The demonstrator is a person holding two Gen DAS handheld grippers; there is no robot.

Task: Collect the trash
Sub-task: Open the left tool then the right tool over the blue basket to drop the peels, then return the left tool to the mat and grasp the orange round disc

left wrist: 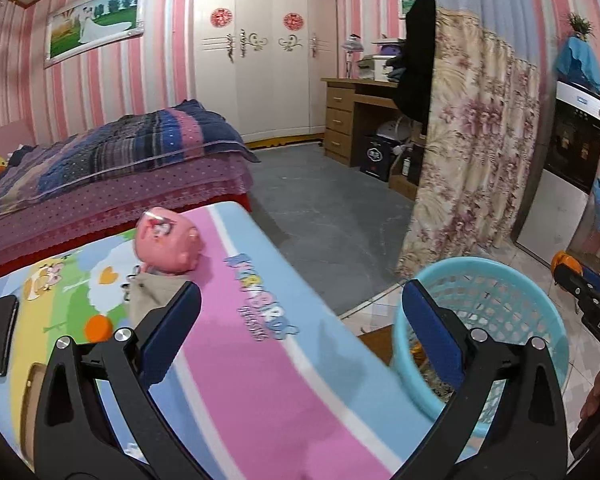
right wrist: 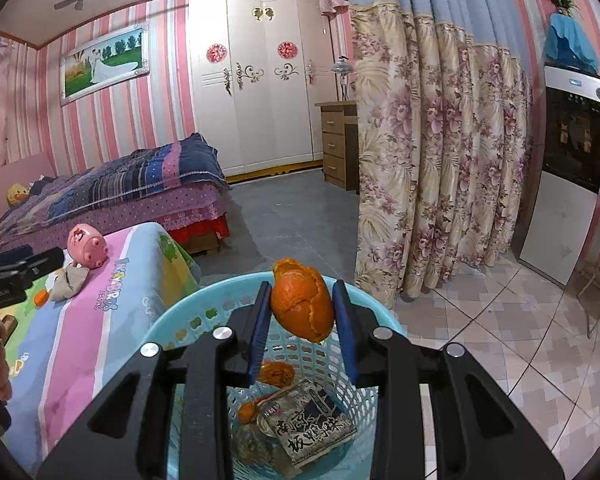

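Orange peel clamped in right hand-held gripper above basket; left hand-held gripper agape, empty.

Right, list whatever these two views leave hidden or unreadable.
- Basket bottom, right wrist view: the right gripper and its orange peel cover part of the trash.
- Basket contents, left wrist view: the wall and the left gripper hide most.
- Crumpled tissue, left wrist view: a finger overlaps it.
- Dark object, left wrist view: unidentifiable.

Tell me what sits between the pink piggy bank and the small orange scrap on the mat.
A crumpled beige wrapper lies between the piggy bank and the orange scrap, clearest in the right wrist view.
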